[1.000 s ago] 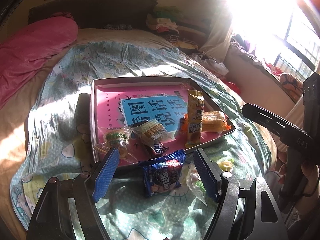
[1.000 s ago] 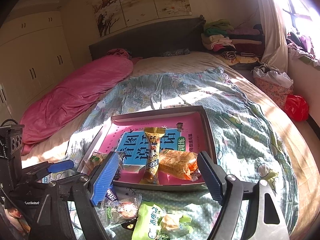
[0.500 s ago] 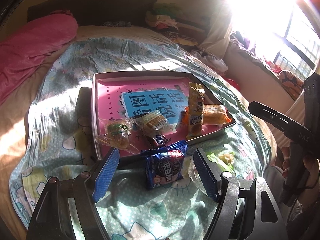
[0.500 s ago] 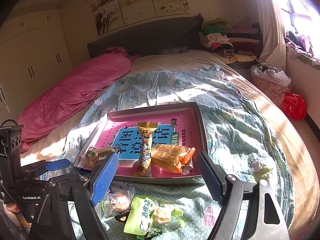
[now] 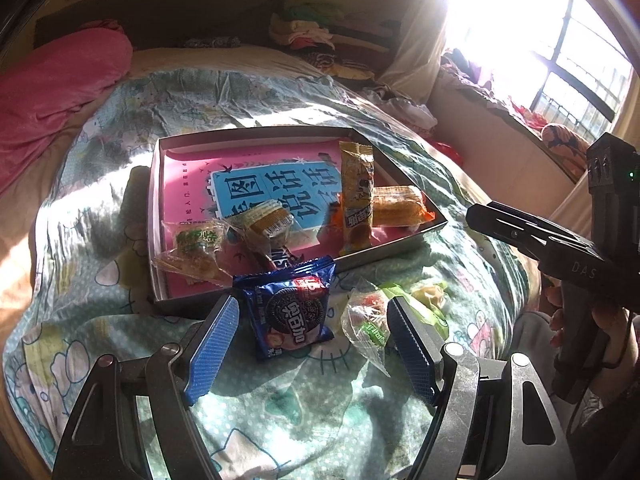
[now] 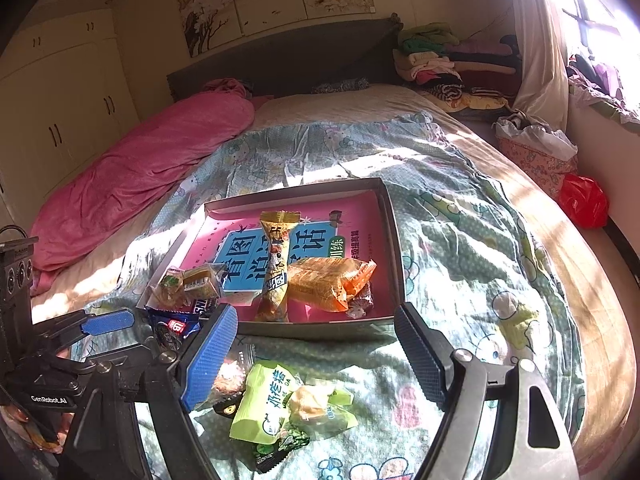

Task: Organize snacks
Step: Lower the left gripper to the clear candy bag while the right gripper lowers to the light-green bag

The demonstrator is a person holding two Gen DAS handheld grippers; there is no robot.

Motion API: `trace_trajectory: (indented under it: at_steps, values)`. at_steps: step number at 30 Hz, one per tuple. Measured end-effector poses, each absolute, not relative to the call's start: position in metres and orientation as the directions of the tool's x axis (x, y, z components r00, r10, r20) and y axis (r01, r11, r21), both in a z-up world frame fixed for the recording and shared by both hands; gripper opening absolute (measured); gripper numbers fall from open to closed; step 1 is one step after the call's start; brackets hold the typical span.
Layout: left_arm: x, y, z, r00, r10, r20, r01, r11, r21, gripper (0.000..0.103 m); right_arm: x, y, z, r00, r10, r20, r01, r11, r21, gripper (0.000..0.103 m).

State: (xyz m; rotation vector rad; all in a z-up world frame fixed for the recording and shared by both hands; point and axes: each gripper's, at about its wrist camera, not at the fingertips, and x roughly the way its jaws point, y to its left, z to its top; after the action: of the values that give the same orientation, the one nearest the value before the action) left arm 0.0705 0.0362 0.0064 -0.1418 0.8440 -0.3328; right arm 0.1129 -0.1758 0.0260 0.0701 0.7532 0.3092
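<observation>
Both grippers hover over the bed (image 6: 460,248), jaws wide, nothing held. Left gripper (image 5: 314,334) frames a blue cookie pack (image 5: 290,314) on the quilt, just outside the tray (image 5: 394,245). Right gripper (image 6: 316,338) above a green pack (image 6: 276,404). Several snacks lie in the tray.

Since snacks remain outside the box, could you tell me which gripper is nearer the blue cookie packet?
Left. The left gripper hovers open just over the blue cookie packet; the right gripper hangs open over the green snack packet beside it.
</observation>
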Motion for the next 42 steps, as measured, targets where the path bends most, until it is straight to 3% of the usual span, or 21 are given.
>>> trace_trajectory:
  at_steps: [42]
  values:
    - [0.070, -0.001, -0.017, 0.517, -0.352, -0.780, 0.280, 0.931, -0.235, 0.078, 0.091, -0.175, -0.009, 0.585, 0.291, -0.757, -0.265, 0.951, 0.161, 0.081]
